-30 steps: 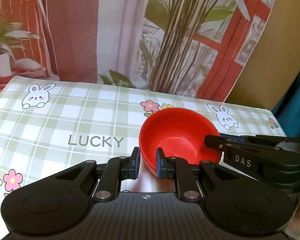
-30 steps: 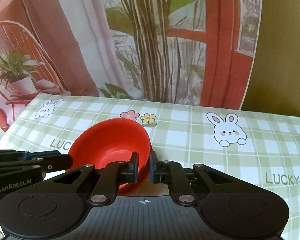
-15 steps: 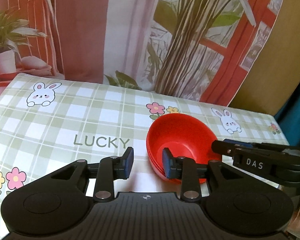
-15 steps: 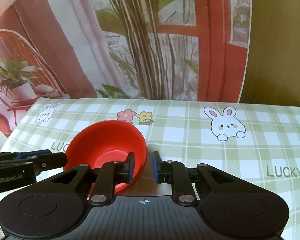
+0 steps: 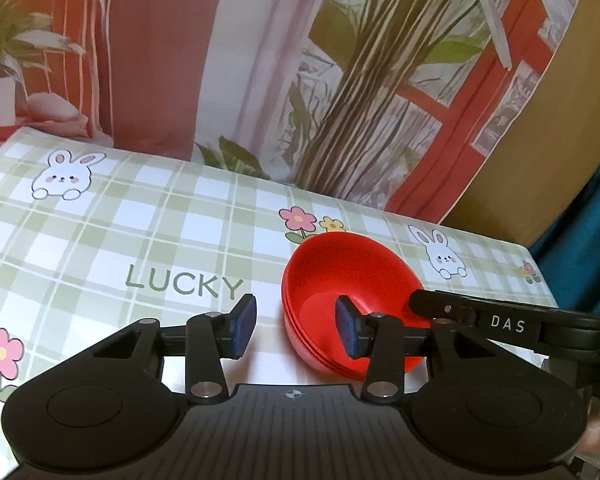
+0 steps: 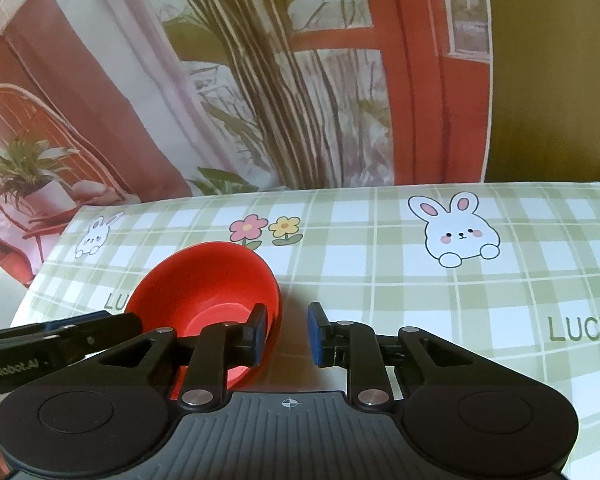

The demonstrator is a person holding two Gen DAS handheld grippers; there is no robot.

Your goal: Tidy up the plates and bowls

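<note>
Left wrist view: stacked red bowls (image 5: 352,280) sitting on tablecloth (image 5: 100,248); my left gripper (image 5: 296,328) and right gripper (image 6: 287,334) are straddling opposite rims, released. Risk: withdrawing fingers snagging, tipping stack.

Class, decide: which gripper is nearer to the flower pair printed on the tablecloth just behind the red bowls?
Neither clearly. The left gripper and right gripper each straddle the rim of the red bowls, on opposite sides, both open; the flower pair lies beyond.

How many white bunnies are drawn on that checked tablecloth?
2. One bunny sits near the cloth's far left corner; the other bunny is at the far right, just beyond the red bowls. The grippers may hide more nearer the camera.
</note>
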